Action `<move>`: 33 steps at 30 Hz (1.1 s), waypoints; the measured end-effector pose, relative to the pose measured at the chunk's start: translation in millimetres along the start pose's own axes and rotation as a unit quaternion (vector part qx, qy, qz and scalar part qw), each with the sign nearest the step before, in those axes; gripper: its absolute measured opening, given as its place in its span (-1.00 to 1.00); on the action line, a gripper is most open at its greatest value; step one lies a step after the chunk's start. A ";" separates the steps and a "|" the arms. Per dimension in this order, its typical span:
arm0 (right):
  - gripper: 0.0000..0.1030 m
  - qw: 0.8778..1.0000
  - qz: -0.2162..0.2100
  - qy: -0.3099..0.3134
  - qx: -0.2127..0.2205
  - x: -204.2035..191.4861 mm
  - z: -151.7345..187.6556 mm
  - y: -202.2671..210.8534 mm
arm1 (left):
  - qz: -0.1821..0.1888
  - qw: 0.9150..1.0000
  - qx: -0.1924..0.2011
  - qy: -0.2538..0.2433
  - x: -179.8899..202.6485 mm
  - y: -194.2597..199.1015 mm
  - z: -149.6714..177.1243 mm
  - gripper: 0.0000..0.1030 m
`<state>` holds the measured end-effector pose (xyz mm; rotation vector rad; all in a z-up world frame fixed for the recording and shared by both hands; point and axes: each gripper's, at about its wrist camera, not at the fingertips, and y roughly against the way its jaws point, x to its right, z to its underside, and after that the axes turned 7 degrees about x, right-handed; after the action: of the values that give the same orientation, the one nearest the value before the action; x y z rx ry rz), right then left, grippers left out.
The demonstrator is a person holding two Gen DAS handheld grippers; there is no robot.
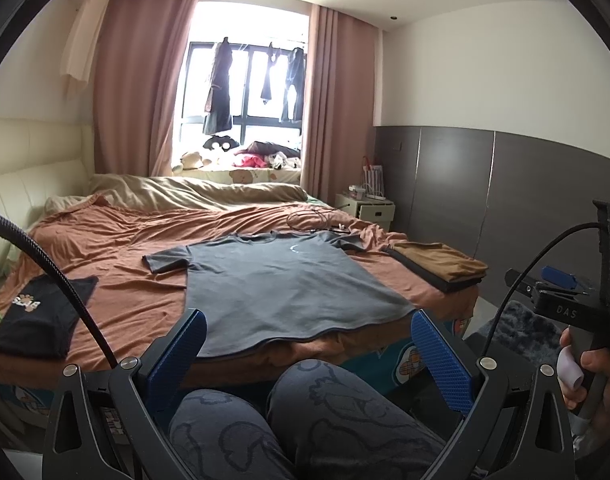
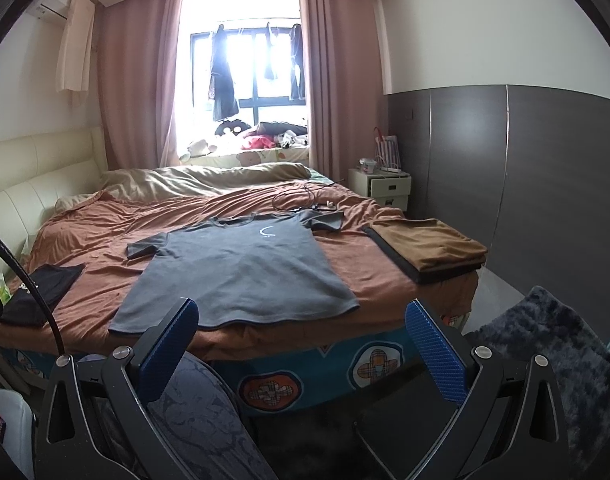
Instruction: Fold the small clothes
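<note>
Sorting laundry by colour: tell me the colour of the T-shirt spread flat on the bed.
Grey T-shirt, clearest in the right wrist view.

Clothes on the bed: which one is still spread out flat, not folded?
The grey T-shirt in the middle; the black shirt and brown stack are already folded.

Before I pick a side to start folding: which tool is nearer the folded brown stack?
Right, likely. The right tool sits toward the brown stack; the left tool is further left, facing the grey T-shirt.
</note>
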<state>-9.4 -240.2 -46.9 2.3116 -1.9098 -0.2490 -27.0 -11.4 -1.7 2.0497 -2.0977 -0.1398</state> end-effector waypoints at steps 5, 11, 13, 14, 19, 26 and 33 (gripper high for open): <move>1.00 1.000 -0.001 -0.006 -0.002 0.6 0.2 0.7 | 0.000 1.000 0.000 -0.001 0.5 -0.2 0.4 0.99; 1.00 1.000 -0.003 -0.005 -0.002 -2.6 0.4 0.4 | 0.000 1.000 0.000 -0.002 1.5 0.6 1.0 0.99; 1.00 1.000 -0.004 -0.004 -0.003 -3.2 0.8 0.1 | 0.001 1.000 0.000 -0.002 1.3 0.8 0.9 0.99; 1.00 1.000 -0.004 -0.005 -0.003 -2.5 1.5 0.7 | 0.000 1.000 0.001 -0.001 1.0 0.6 0.8 0.99; 1.00 1.000 -0.006 -0.005 -0.003 -1.4 0.5 -0.8 | -0.001 1.000 0.005 0.003 0.3 0.9 0.5 0.99; 1.00 1.000 -0.007 -0.006 -0.004 -2.4 0.0 -4.6 | -0.002 1.000 0.005 0.006 -3.5 -0.6 1.0 0.99; 1.00 1.000 -0.007 -0.012 -0.009 -2.6 0.5 -9.5 | -0.001 1.000 0.000 0.005 -8.0 -5.3 2.0 0.99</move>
<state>-0.9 -235.9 -49.2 2.3208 -1.8956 -0.2955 -22.1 -3.8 -5.4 2.0476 -2.0910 -0.1305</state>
